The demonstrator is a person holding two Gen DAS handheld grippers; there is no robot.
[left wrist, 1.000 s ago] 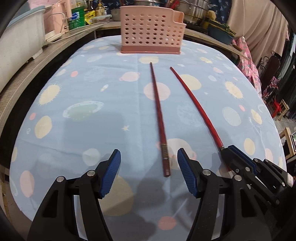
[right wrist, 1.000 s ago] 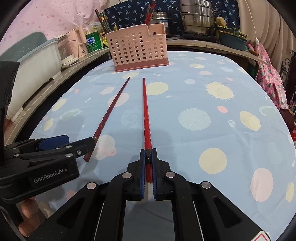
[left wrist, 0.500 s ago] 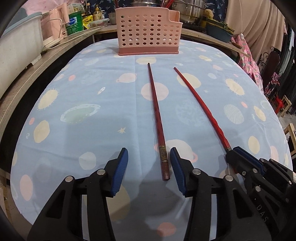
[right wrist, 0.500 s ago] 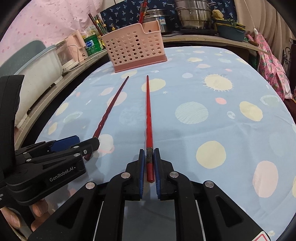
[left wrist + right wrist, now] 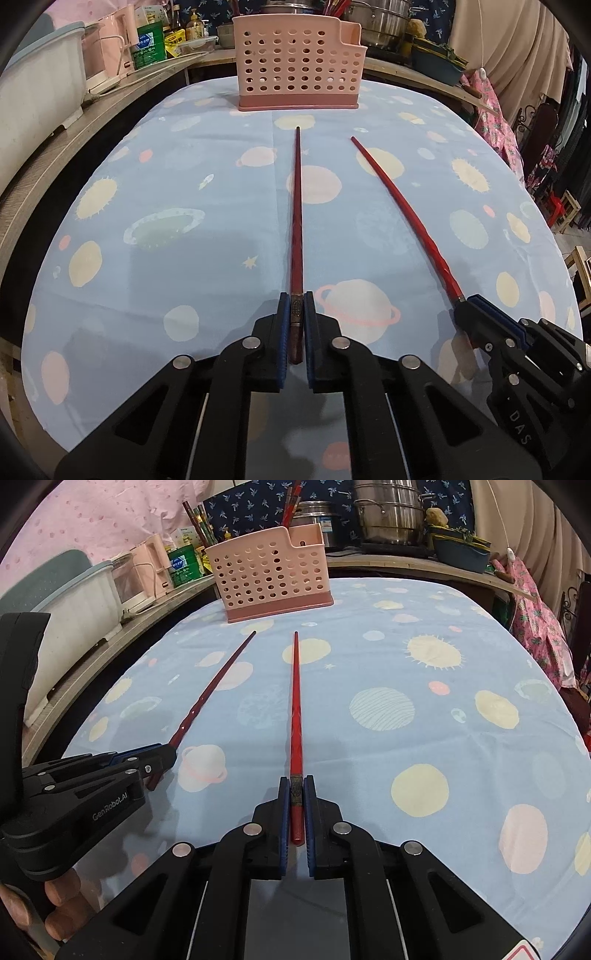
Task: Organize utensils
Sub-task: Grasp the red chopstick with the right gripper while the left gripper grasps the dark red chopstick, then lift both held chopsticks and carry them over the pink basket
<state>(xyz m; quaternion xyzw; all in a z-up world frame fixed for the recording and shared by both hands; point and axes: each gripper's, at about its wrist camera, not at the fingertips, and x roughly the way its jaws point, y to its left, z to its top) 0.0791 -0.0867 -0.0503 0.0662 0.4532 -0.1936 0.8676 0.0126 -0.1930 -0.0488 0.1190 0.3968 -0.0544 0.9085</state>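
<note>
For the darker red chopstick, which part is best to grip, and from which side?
Grip the dark red chopstick at its thick near end, coming along its length from the end far from the pink basket. That end is widest and lies nearest; the left claw holds it there now.

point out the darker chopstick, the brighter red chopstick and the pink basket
darker chopstick [image 5: 296, 221], left wrist view, middle of its shaft
brighter red chopstick [image 5: 296, 705], right wrist view, middle of its shaft
pink basket [image 5: 295, 62], left wrist view, perforated front wall
</note>
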